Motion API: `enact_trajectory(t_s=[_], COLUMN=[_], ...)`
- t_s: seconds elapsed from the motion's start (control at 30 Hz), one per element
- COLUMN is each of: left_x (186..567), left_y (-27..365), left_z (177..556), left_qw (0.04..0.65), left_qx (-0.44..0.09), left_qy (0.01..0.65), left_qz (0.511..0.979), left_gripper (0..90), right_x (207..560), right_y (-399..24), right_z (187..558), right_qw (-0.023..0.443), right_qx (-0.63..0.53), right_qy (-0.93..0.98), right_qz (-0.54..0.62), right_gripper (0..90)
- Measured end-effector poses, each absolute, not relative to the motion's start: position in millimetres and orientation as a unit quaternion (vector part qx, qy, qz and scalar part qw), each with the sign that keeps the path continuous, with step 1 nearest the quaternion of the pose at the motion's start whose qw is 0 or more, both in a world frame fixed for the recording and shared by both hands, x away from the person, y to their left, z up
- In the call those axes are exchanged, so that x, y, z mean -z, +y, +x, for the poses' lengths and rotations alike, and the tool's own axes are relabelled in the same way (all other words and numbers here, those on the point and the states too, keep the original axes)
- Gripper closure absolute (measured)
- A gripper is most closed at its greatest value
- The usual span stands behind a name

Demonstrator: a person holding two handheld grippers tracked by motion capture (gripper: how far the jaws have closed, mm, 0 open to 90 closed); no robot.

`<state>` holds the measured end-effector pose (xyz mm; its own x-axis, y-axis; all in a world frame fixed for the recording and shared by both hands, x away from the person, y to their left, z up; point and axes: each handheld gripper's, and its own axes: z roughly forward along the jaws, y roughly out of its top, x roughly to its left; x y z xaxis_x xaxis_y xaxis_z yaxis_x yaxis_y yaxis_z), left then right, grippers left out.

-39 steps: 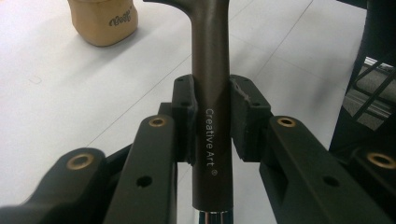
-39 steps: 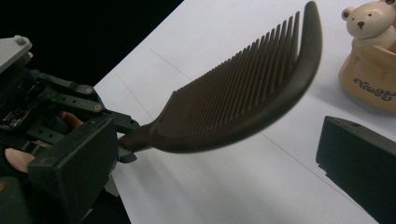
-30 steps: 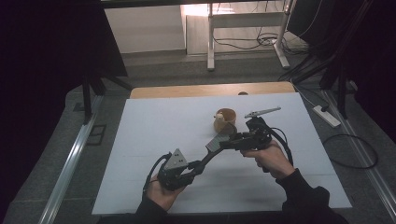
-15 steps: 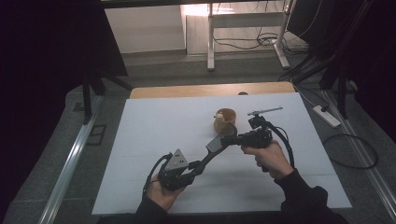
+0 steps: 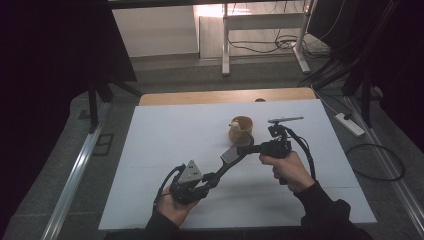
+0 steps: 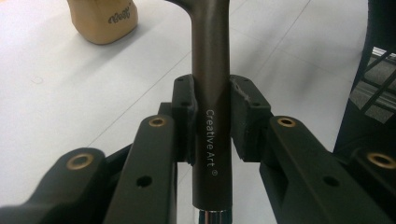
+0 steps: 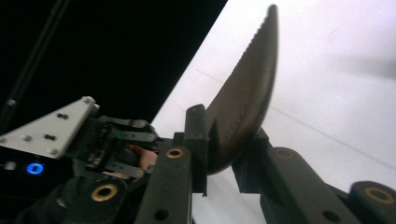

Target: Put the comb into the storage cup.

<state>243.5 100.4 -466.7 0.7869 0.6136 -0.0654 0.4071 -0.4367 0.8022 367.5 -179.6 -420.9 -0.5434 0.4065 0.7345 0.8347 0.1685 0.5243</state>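
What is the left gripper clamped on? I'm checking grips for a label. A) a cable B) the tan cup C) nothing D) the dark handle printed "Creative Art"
D: in the left gripper view the left gripper has its pads pressed on both sides of the dark handle, while the tan cup stands apart on the table behind.

A dark grey spatula (image 6: 211, 88) with white lettering and a ridged blade; a tan cup (image 5: 240, 128) beyond it; a white table (image 5: 165, 145).
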Motion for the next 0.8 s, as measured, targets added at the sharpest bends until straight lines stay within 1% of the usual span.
enact_trajectory(t_s=[0.13,0.27,0.37,0.53,0.63,0.8], left_x=[467.3,468.0,466.3,464.5,464.5,465.8], left_y=[99.1,99.5,99.9,101.9,103.7,106.5], left_z=[244.1,245.7,246.6,247.5,248.6,250.1], left_qw=[0.432,0.435,0.435,0.43,0.429,0.425], left_qx=[-0.12,-0.106,-0.099,-0.1,-0.093,-0.085], left_qy=[0.304,0.305,0.309,0.311,0.307,0.299], left_qz=[0.841,0.841,0.84,0.842,0.845,0.85], left_gripper=[71.7,70.0,59.3,46.5,39.2,30.4], right_x=[421.0,419.3,419.2,418.4,418.3,417.4], right_y=[-180.1,-178.8,-179.0,-179.1,-178.4,-179.9], right_z=[367.9,366.3,366.0,365.3,364.6,364.6], right_qw=[0.25,0.25,0.239,0.23,0.224,0.212], right_qx=[0.492,0.494,0.497,0.502,0.502,0.506], right_qy=[-0.714,-0.715,-0.719,-0.727,-0.731,-0.733], right_qz=[-0.431,-0.426,-0.422,-0.409,-0.405,-0.401], right_gripper=[83.8,84.0,84.1,84.1,84.1,84.0])
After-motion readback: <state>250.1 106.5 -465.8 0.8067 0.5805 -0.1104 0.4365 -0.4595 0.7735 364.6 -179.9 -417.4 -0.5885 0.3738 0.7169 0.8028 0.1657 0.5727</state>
